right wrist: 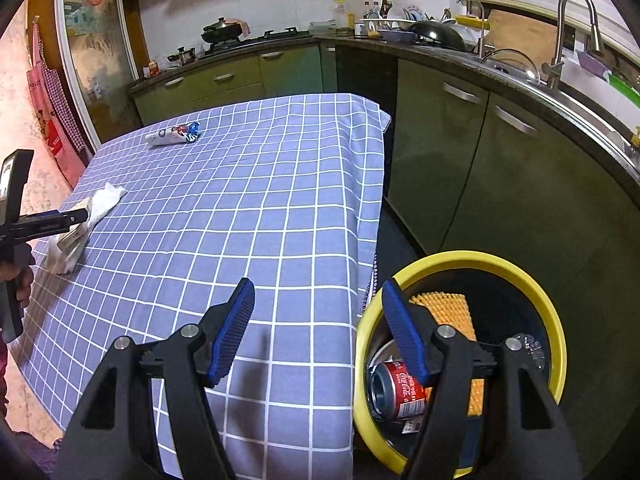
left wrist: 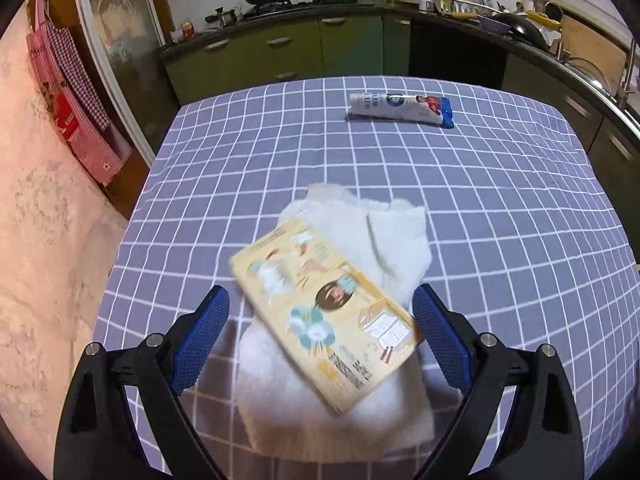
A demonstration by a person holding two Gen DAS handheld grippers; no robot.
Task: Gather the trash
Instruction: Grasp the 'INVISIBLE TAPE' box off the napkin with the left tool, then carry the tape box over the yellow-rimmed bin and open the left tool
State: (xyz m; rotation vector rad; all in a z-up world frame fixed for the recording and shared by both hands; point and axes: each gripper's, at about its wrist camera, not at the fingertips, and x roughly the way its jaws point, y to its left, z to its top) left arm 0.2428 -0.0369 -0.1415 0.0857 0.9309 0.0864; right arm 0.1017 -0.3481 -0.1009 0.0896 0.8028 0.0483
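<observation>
Trash on the checked worktop (left wrist: 500,240) is what matters from where I stand, and the piece nearest to being taken is the flat yellow carton (left wrist: 324,312) at the left edge. It lies on a crumpled white paper towel (left wrist: 360,232), and its long axis runs diagonally across the opening of the left tongs (left wrist: 322,316), from far-left to near-right. The left tongs are spread wide, one blue pad on each side of the carton; the right pad sits just beside its near-right edge, and I cannot tell whether it touches. The carton looks blurred, so its exact pose is uncertain. Closing now would catch it corner to corner and not across its narrow width, I judge, so the tongs want a twist to square up with it.

Farther across, a squeezed toothpaste tube (left wrist: 400,109) lies alone near the far edge, its length running crosswise, well apart from both tongs.

To the right, the right tongs (right wrist: 318,330) hang spread and empty over the worktop's right edge, straddling the drop. Just beyond them, on the floor, stands the yellow-rimmed bin (right wrist: 554,312), already holding a red cola can (right wrist: 394,392) and an orange mesh piece (right wrist: 444,308). The left tongs are clearly nearer the carton; the bin lies off to their right.
</observation>
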